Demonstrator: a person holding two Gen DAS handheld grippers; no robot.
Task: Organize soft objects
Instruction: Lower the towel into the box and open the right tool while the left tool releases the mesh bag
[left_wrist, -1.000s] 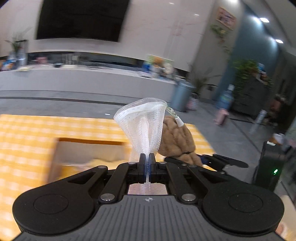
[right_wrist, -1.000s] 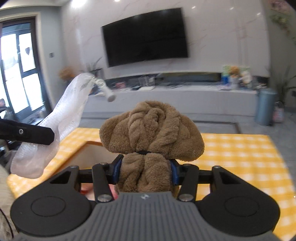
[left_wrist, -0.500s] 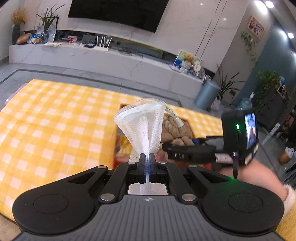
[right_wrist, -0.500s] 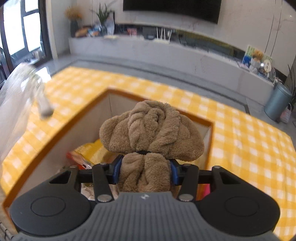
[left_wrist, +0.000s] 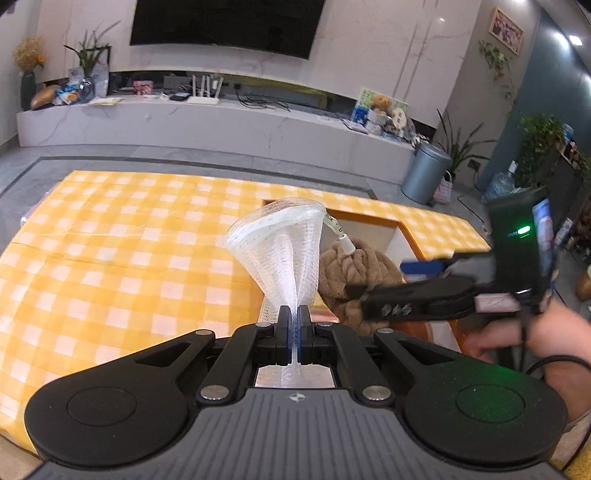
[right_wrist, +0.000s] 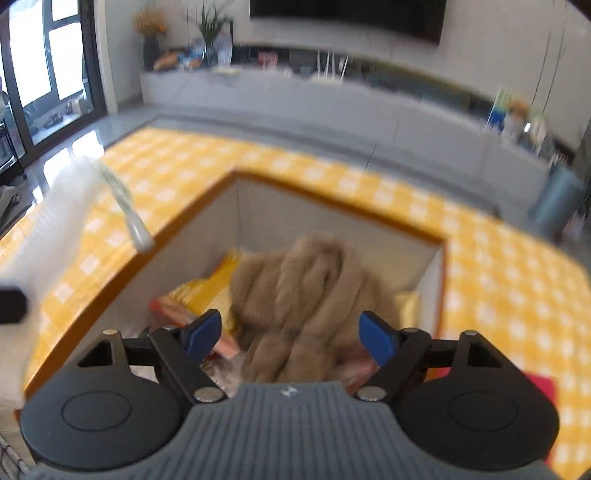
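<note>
My left gripper (left_wrist: 294, 325) is shut on a white mesh bag (left_wrist: 282, 251) that fans upward; it shows blurred at the left of the right wrist view (right_wrist: 62, 218). My right gripper (right_wrist: 291, 332) is open above an open box (right_wrist: 332, 221) sunk in the yellow checked table (left_wrist: 110, 258). A brown fluffy cloth (right_wrist: 306, 291) is loose between and below its blue pads (right_wrist: 201, 334), dropping into the box. In the left wrist view the cloth (left_wrist: 354, 269) shows behind the mesh bag, with the right gripper (left_wrist: 402, 284) just right of it.
The box holds yellow and red packets (right_wrist: 199, 299). A red item (right_wrist: 546, 387) lies on the table right of the box. A long white counter (left_wrist: 184, 122) and a grey bin (left_wrist: 424, 173) stand beyond the table.
My right gripper opened and let go of the brown cloth, which falls into the box. My left gripper still holds the mesh bag and has shifted a little left of the box.
</note>
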